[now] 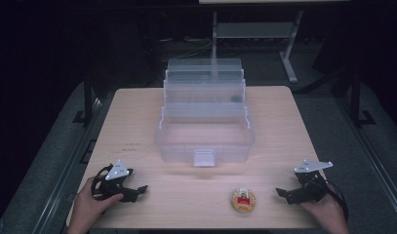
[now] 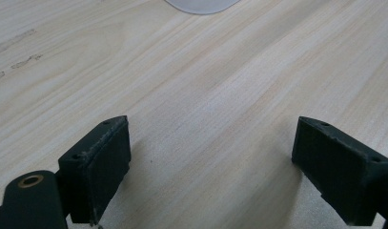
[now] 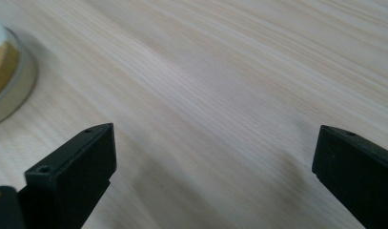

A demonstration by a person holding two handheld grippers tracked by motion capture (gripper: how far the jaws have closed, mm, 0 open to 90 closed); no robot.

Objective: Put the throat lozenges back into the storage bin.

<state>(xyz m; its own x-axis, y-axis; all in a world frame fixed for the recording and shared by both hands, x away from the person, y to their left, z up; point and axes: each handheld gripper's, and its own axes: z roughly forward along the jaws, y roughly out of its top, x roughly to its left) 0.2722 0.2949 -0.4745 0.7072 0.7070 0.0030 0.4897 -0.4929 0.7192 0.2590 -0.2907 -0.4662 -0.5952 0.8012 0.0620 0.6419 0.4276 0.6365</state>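
Round tin (image 1: 243, 200) lies flat on the table (image 1: 137, 117), lid up, no long axis; just left of my right tongs (image 1: 283, 195), jaws apart, empty. Left tongs (image 1: 137, 192) also apart, well away. Right gripper view gives the tin's metal wall; high view its red label and the clear tiered box (image 1: 204, 124) behind.

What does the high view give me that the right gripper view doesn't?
High view alone: the clear tiered box standing open mid-table, the left gripper in a hand at the near left, and the whole round tin lying between the two grippers, nearer the right gripper. Right gripper view alone: a close look at its black fingers, spread wide with bare wood between them. Both: the wooden table and the tin, though the gripper view catches just its edge at far left.
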